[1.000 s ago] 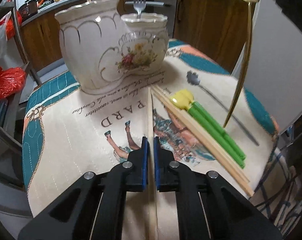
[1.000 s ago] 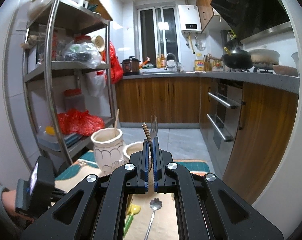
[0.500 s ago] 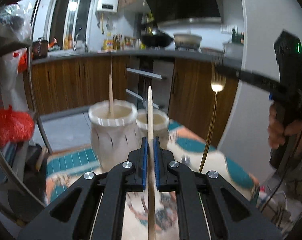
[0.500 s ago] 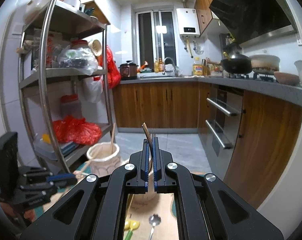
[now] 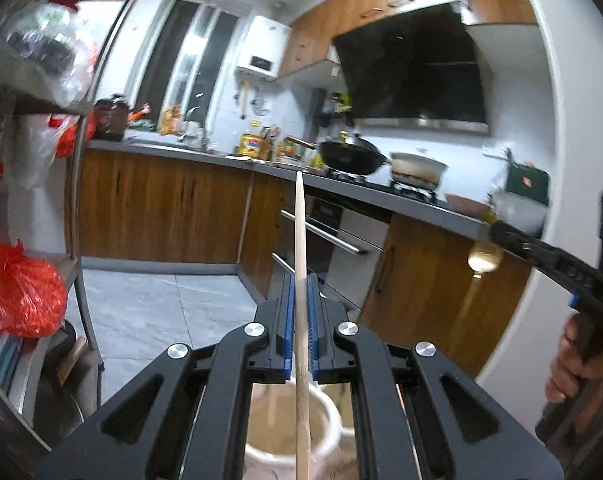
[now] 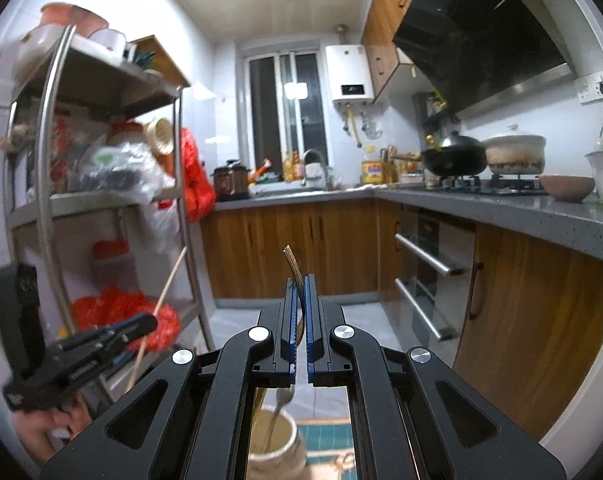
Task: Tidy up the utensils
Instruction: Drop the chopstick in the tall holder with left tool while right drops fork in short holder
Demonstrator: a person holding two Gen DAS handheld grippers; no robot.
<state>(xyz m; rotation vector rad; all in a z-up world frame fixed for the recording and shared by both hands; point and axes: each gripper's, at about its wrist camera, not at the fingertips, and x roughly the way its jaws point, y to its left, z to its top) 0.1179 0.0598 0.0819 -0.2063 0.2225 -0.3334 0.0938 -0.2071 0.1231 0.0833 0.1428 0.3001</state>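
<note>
My left gripper is shut on a wooden chopstick, which runs up between the blue pads and points at the kitchen counter. Under its fingers stands a white ceramic jar with a second pot beside it. My right gripper is shut on a gold fork with the tines up. Below it is a jar with a silvery utensil standing in it. Each gripper shows in the other's view: the right gripper with the gold fork, and the left gripper with the chopstick.
A steel shelf rack with red bags stands on the left. Wooden cabinets and a grey counter with a wok run along the back and right. A teal patterned cloth lies under the jars.
My left gripper lifted the chopstick off the cloth and tipped up towards level; the jars sank to the bottom of its view. My right gripper rose with the gold fork.
</note>
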